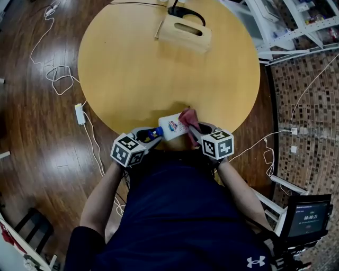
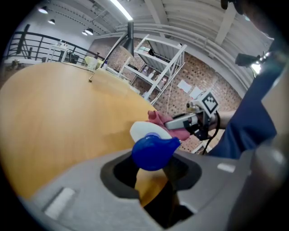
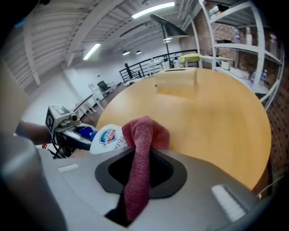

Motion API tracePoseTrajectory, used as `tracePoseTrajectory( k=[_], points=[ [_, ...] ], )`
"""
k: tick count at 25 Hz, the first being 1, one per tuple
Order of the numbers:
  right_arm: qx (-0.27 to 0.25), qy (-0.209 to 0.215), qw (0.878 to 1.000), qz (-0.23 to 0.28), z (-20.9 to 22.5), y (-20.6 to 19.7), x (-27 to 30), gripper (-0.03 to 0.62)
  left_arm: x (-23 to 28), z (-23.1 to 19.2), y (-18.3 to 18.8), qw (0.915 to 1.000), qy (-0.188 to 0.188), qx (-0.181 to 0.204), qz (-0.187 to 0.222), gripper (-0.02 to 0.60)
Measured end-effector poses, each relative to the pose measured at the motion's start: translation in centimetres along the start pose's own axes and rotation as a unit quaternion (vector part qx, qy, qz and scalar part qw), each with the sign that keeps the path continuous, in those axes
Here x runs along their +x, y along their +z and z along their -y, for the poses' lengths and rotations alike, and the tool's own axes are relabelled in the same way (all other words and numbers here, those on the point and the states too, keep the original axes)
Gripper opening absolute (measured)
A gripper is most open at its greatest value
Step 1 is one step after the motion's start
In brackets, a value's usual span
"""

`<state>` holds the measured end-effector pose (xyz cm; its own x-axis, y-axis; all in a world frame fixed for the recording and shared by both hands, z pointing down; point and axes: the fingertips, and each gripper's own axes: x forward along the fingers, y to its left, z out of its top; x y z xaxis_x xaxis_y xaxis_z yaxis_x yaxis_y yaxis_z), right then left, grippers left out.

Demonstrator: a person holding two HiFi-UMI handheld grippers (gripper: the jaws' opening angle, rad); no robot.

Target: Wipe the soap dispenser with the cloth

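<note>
The left gripper [image 1: 150, 135] is clamped narrowly on the blue pump head [image 2: 153, 151] of a white plastic soap dispenser [image 1: 170, 127], holding it sideways over the near edge of the round wooden tabletop [image 1: 137, 74]. The right gripper [image 1: 194, 132] is closed tight on a dark red terry cloth [image 1: 187, 117], whose bunched end rests against the dispenser's bottom end.

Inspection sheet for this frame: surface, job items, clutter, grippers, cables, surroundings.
Surface: round wooden table, mostly bare.
Job's things: soap dispenser held sideways at the table's near edge; red cloth lies against its base end.
Clutter: wooden box with a handle slot at the far side.
Grippers: left gripper shut on the dispenser's blue pump; right gripper shut on the cloth.
Cables: white cables and power strip on the floor at left; black cord behind the box.
Surroundings: shelving rack at far right, screen at near right.
</note>
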<state>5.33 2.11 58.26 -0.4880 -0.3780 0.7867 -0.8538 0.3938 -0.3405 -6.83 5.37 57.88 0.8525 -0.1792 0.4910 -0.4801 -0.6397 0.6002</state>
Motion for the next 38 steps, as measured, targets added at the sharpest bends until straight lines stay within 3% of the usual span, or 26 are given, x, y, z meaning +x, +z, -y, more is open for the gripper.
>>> tracePoseTrajectory(
  k=[3,6,10,12,14,18,21,27,29,31,33,36,38],
  points=[
    [0.023,-0.008,1.0,-0.003,1.4,-0.2,-0.1,0.069,0.0,-0.2,0.4,0.9998,-0.003,0.013,0.016,0.143],
    [0.016,-0.011,1.0,-0.009,1.5,0.0,0.0,0.07,0.1,0.0,1.9,0.9964,0.005,0.075,0.04,0.19],
    [0.024,-0.017,1.0,-0.009,2.4,-0.1,-0.2,0.069,0.6,1.1,3.3,0.975,0.021,0.217,0.043,0.204],
    [0.026,-0.017,0.999,-0.011,2.6,-0.4,-0.3,0.07,0.8,1.8,3.8,0.9639,0.021,0.263,0.038,0.207],
    [0.028,-0.013,0.999,-0.01,2.5,-0.4,-0.3,0.069,0.8,2.5,4.4,0.9638,0.005,0.263,0.043,0.199],
    [0.018,0.0,1.0,-0.007,1.7,-0.1,0.1,0.071,0.4,2.6,4.9,0.9725,-0.025,0.228,0.039,0.178],
    [0.022,0.009,1.0,-0.004,1.5,0.2,0.4,0.071,0.5,1.5,4.0,0.973,-0.017,0.23,0.017,0.164],
    [0.022,0.018,1.0,-0.011,1.0,0.1,0.3,0.071,0.1,1.2,2.9,0.9763,-0.009,0.216,0.014,0.173],
    [0.02,0.016,1.0,-0.016,0.8,-0.1,0.4,0.071,0.0,1.0,2.2,0.9765,-0.008,0.215,0.009,0.192],
    [0.014,0.017,1.0,-0.022,0.3,-0.5,0.7,0.071,-0.2,0.6,0.9,0.9763,-0.012,0.216,-0.008,0.263],
    [0.008,0.014,1.0,-0.018,-0.2,-0.7,1.0,0.071,-0.3,-0.1,-1.3,0.9696,-0.007,0.24,-0.048,0.315],
    [0.004,0.007,1.0,-0.01,-0.3,-0.6,1.0,0.071,-0.6,-1.9,-4.2,0.9487,0.025,0.297,-0.106,0.339],
    [0.009,0.013,1.0,-0.011,-0.4,-0.7,0.8,0.071,-0.5,-2.8,-4.9,0.9474,0.042,0.299,-0.107,0.337]
  ],
)
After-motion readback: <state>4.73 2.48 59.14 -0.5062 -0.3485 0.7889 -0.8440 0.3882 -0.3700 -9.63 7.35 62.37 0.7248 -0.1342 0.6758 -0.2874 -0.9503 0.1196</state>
